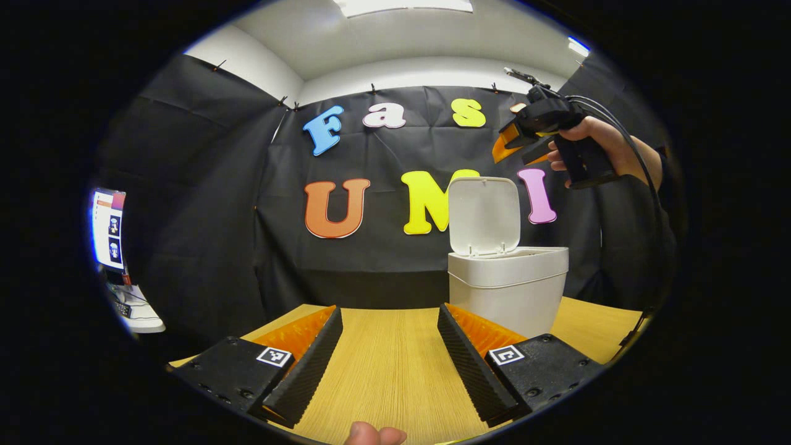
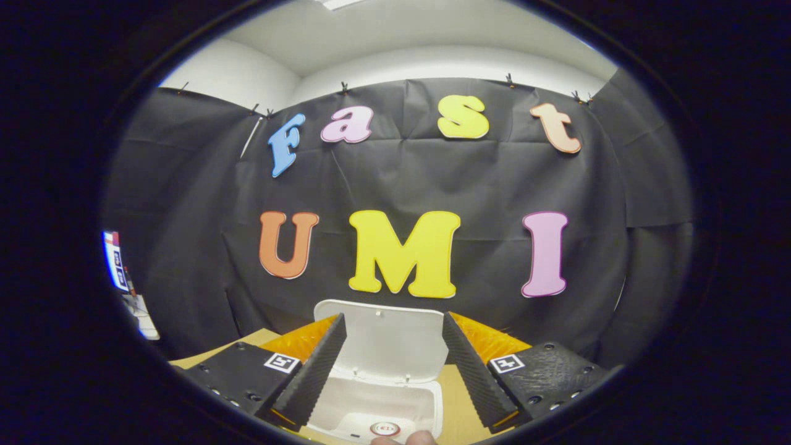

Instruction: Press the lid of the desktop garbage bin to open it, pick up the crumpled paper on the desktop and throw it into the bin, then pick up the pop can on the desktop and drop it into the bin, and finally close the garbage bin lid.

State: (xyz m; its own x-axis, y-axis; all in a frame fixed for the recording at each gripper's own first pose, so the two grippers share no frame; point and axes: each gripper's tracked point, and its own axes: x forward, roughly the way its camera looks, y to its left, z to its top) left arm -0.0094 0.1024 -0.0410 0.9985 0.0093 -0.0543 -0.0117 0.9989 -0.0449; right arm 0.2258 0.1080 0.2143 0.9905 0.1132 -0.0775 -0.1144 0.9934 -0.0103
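White plastic desktop bin: on wooden table, lid upright, open. Left gripper: fingers apart, empty. Right gripper: above bin, fingers apart, empty.

The garbage bin you are working with is a white, rounded-rectangular tub standing upright on the counter. Its lid is hinged at the bin's rear edge and stands open, raised nearly vertical above the rim. In the right gripper view you look down into the bin: the pop can sits upright inside, its round top facing you, near the bin's front wall.
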